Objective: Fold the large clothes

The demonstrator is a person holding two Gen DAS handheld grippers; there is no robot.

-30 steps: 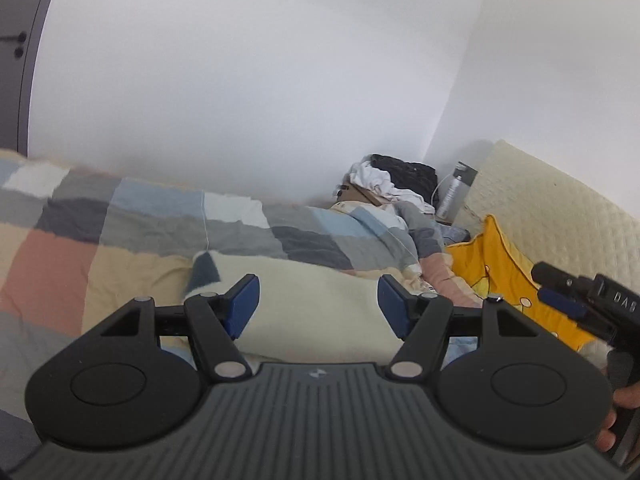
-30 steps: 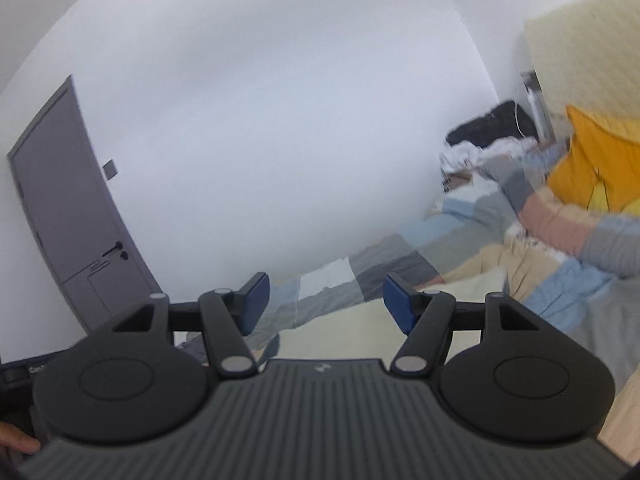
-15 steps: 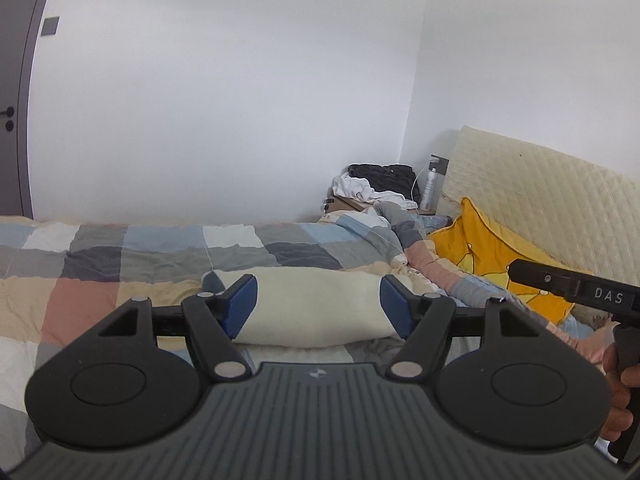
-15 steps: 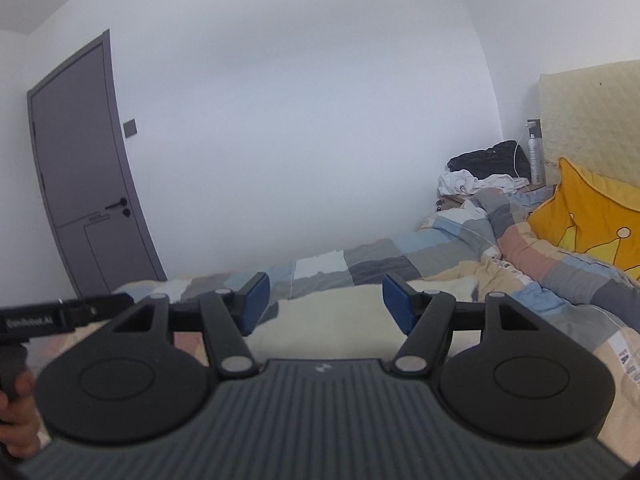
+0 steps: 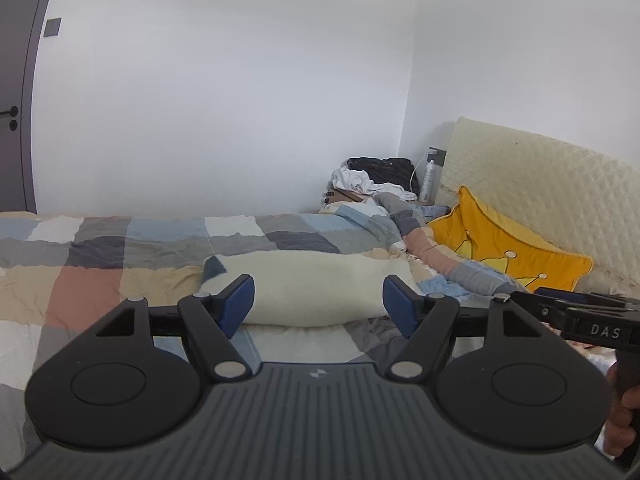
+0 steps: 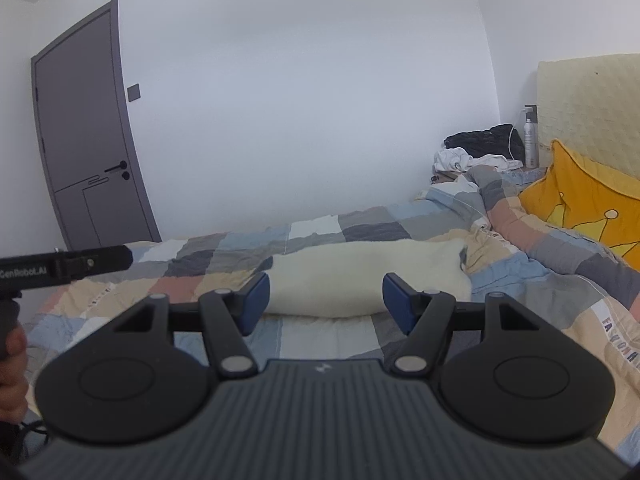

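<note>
As both cameras levelled out, a cream garment lay in a compact bundle on the bed.
The left hand-held gripper and right hand-held gripper hovered wide apart, empty; folding looked complete.

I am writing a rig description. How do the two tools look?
Both look alike: the left tool and the right tool have black linkage arms, blue pads, round black discs and a ribbed dark grey body. White lettering "DAS" and "GenRobot.AI" shows on their sides.

Fleecy cream garment, checked cotton quilt, matt plastic left claw, quilted headboard
</note>
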